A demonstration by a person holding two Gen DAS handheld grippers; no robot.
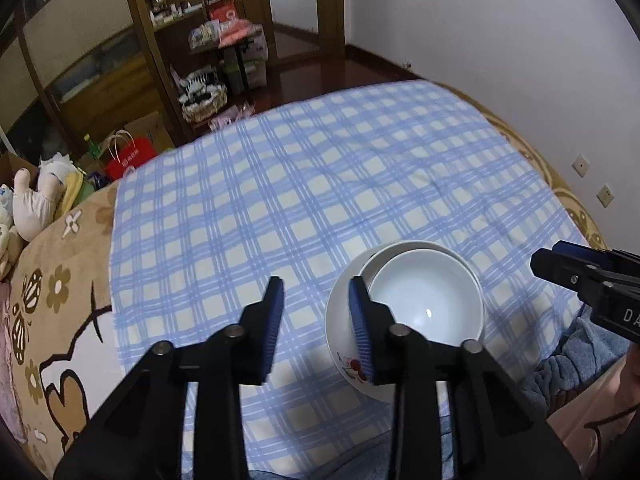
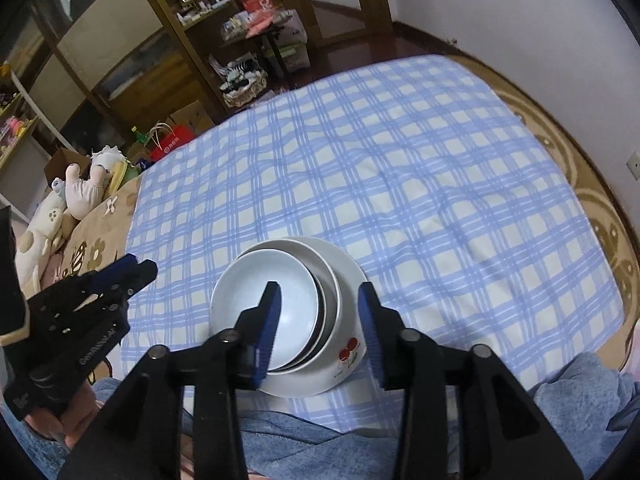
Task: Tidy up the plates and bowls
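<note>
Judging risk first: the bowl stack [image 2: 280,320] sits nested on the checked blanket [image 2: 400,168] near the bed's near edge, on soft bedding, so it could tip or slide if nudged. The top bowl [image 2: 264,316] is seated off-centre, shifted toward the left side of the bowl below, w/ a dark gap shown on its right; a bump from either tool could rock it or make it chip against the rim below. The cherry-print plate [image 2: 344,356] at the bottom carries everything, so any pull on it moves the lot.

Left tool [image 1: 316,320]: jaws parted, nothing held; its right finger is seen over the stack's left rim, contact can't be told. Right tool [image 2: 318,316]: jaws parted, straddling the stack's right side in view, no pad seen pressing.

View diff: the right wrist view shows three nested layers and the gap btwn them; the left wrist view shows only the top bowl [image 1: 426,300] inside one outer rim, layers hidden. A hand [image 2: 68,412] on the left tool is seen only in the right view.
</note>
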